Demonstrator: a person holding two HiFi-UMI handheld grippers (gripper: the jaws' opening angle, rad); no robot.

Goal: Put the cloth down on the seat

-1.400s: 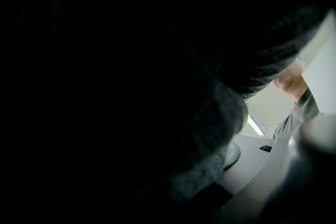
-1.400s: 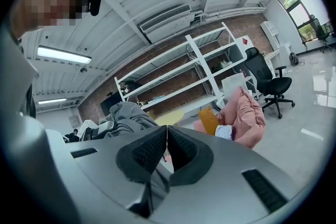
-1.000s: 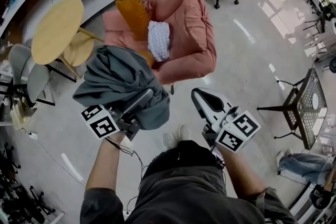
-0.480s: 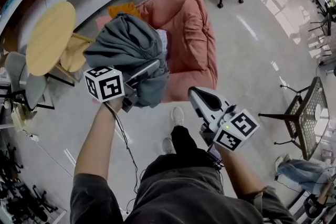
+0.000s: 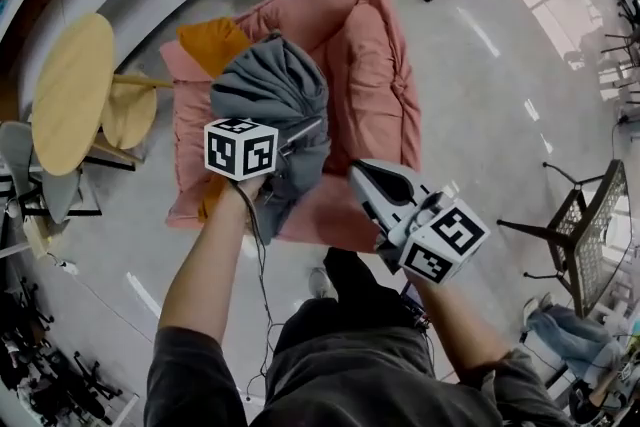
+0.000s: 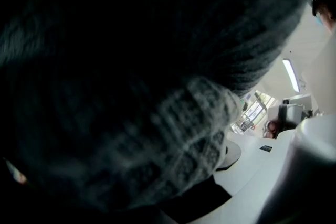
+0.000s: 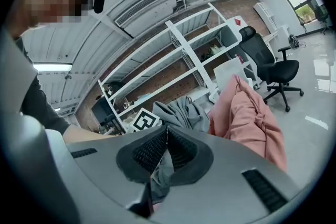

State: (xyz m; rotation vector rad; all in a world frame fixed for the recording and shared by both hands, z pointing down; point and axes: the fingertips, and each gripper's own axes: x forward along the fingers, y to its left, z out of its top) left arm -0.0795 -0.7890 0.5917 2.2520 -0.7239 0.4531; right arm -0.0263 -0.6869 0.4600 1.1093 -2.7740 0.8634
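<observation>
The left gripper is clenched on the grey cloth, which hangs bunched from its jaws above the seat of the pink armchair. The cloth's lower folds trail towards the front edge of the armchair's seat; whether they touch it cannot be told. In the left gripper view the cloth fills nearly the whole picture, dark and close, and covers the jaws.

The right gripper is just beside the cloth, over the front of the armchair, and points towards its back. In the right gripper view its jaws are closed together with nothing between them; past them show the cloth and the armchair.

An orange cushion lies in the armchair's left corner, partly under the cloth. A round wooden table stands to the left of the armchair. The person's legs are at the armchair's front.
</observation>
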